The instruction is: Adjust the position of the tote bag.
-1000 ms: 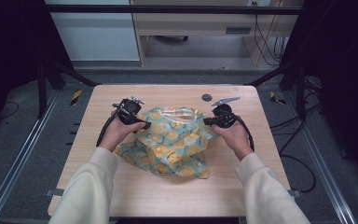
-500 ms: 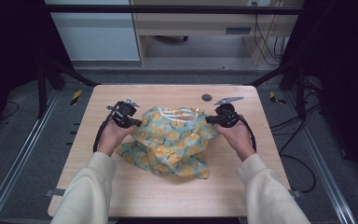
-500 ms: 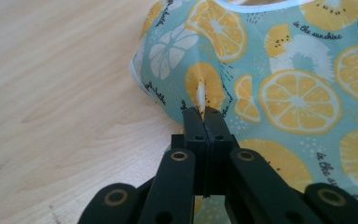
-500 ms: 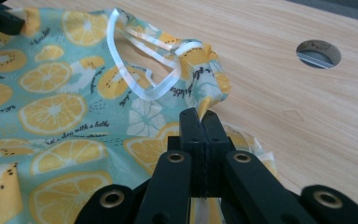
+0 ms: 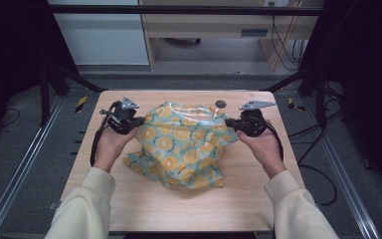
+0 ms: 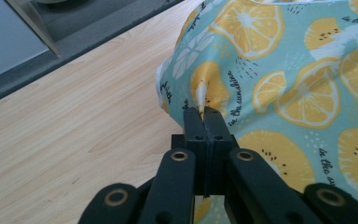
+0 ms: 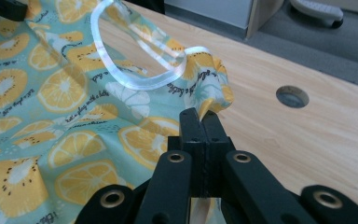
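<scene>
Fabric with the lemon print (image 5: 181, 144) hangs between my two grippers above the middle of the wooden table (image 5: 144, 209), its lower folds bunched on the wood. My left gripper (image 6: 204, 112) is clamped on one upper corner, my right gripper (image 7: 200, 114) on the other, jaws pressed tight with cloth between them. It looks light, limp and floppy, likely to sag or slip, so I judge hemmed corners beside the white neckline trim (image 7: 135, 79) give the surest hold.

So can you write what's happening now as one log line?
left gripper: shut on lemon-print garment | right gripper: shut on lemon-print garment | garment: stretched between grippers, lower part on wooden table
</scene>
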`<state>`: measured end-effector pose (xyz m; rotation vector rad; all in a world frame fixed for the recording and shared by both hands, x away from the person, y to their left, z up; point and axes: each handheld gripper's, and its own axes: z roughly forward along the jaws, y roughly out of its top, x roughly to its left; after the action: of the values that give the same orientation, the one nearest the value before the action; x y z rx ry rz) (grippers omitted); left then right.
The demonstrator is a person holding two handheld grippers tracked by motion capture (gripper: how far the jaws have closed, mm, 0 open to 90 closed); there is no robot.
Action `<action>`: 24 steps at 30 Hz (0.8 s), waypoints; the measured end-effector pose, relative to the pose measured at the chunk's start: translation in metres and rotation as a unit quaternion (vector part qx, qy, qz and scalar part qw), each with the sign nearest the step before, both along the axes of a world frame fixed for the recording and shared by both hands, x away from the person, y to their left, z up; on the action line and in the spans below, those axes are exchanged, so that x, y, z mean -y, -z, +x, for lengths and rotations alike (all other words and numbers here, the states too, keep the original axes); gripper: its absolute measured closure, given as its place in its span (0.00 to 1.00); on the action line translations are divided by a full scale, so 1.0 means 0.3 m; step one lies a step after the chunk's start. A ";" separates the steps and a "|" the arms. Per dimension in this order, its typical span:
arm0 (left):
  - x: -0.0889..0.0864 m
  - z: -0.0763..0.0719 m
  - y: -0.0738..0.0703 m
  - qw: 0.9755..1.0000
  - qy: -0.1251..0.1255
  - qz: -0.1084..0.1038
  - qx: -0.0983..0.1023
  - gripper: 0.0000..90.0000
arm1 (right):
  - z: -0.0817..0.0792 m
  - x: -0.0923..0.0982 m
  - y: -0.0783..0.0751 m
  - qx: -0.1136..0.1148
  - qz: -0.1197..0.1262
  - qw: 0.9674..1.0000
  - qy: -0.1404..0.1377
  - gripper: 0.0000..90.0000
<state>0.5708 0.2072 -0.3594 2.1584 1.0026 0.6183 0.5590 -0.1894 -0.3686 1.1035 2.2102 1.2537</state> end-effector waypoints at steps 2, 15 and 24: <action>-0.002 0.000 -0.003 1.000 -0.002 -0.005 0.002 1.00 | -0.006 0.004 -0.020 0.007 0.002 1.000 -0.002 1.00; -0.010 -0.044 -0.038 1.000 0.007 -0.006 0.025 1.00 | -0.024 0.014 -0.089 0.031 0.007 0.999 -0.007 1.00; -0.028 -0.122 -0.051 0.998 0.012 -0.023 0.060 1.00 | -0.096 0.018 -0.105 0.051 0.013 0.998 -0.017 1.00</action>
<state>0.5341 0.2156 -0.3440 2.0646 0.9168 0.6972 0.5303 -0.1947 -0.3369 0.9931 2.1520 1.3270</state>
